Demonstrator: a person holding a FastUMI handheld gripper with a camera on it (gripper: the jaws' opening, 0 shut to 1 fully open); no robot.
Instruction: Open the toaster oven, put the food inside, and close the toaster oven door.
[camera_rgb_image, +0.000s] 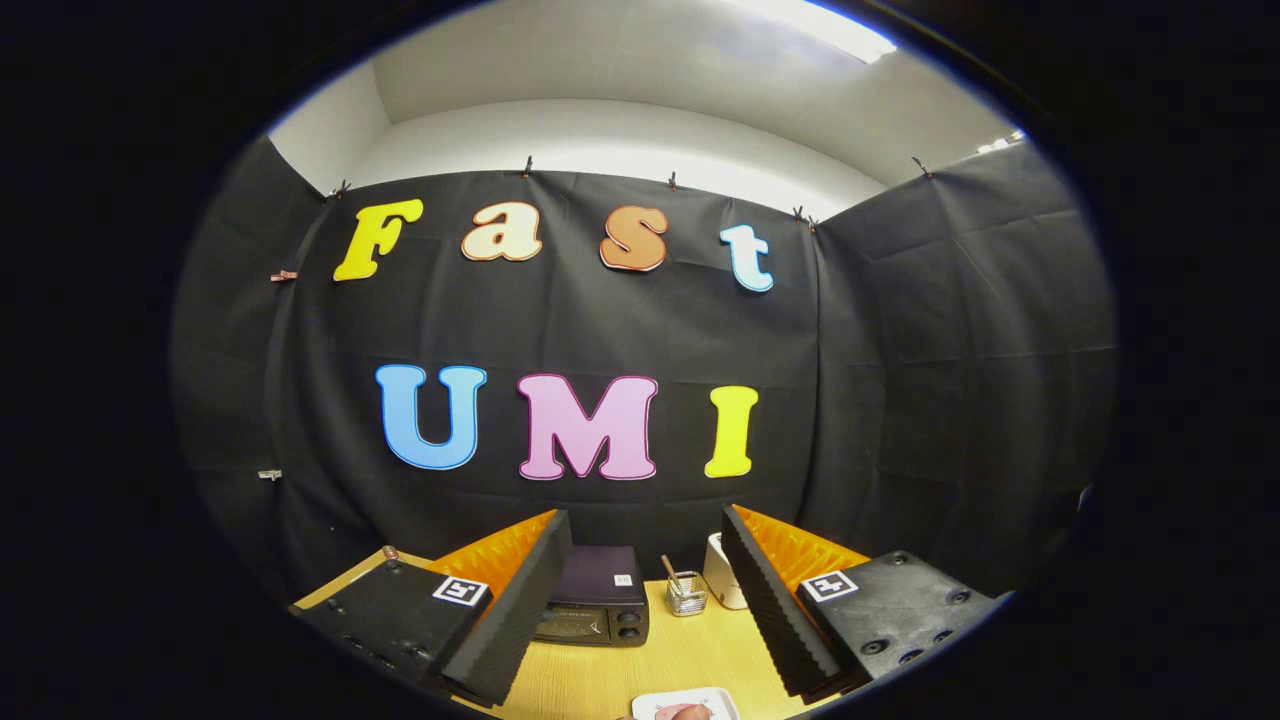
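Black gripper (640, 610) fingers wide apart, toaster oven (595, 600) partly hidden behind one, food (680, 711) cut off

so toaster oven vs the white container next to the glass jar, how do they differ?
The toaster oven is black, wide and boxy; the white container is pale, narrow and upright. The oven stands behind the hand-held gripper's left finger, the container by its right finger. The gripper is open, holding nothing. Both stand on the wooden table, the glass jar between them.
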